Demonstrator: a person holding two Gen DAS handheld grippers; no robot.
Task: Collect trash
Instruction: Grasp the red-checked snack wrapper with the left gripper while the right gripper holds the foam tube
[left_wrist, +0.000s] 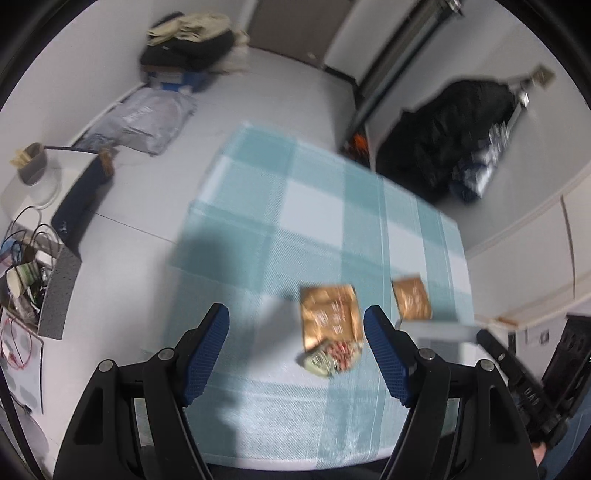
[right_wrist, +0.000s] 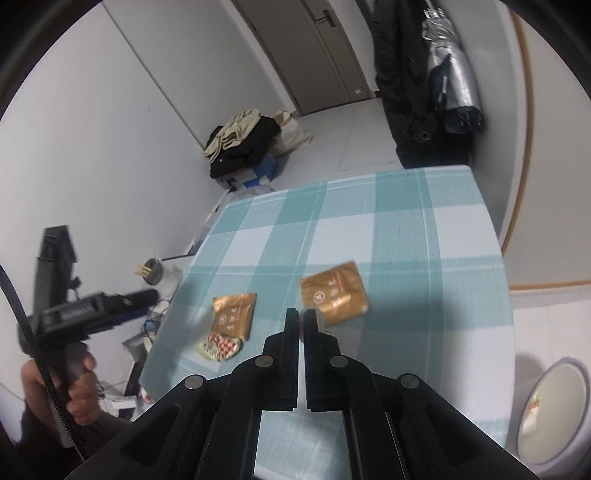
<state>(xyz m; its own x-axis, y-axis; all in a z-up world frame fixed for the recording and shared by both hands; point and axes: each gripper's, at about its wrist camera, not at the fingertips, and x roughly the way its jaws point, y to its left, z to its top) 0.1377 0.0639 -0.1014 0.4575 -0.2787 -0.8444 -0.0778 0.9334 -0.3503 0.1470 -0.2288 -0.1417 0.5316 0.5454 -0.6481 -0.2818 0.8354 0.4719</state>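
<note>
Two gold snack wrappers lie on a teal-and-white checked tablecloth (left_wrist: 258, 192). The nearer wrapper (left_wrist: 330, 315) lies between my left gripper's (left_wrist: 295, 325) open blue fingers, with a crumpled red-and-green wrapper (left_wrist: 330, 359) at its near end. The second gold wrapper (left_wrist: 411, 298) lies to the right. In the right wrist view my right gripper (right_wrist: 302, 317) is shut and empty above the tablecloth (right_wrist: 388, 221), between the left gold wrapper (right_wrist: 233, 314), the crumpled wrapper (right_wrist: 219, 347) and the right gold wrapper (right_wrist: 333, 293).
A white bin (right_wrist: 550, 406) stands at the table's right. A clothes pile on a box (right_wrist: 243, 147) sits on the floor by the wall. A cluttered side shelf with cables (left_wrist: 26, 280) is left. A dark coat (right_wrist: 406, 81) hangs beyond the table.
</note>
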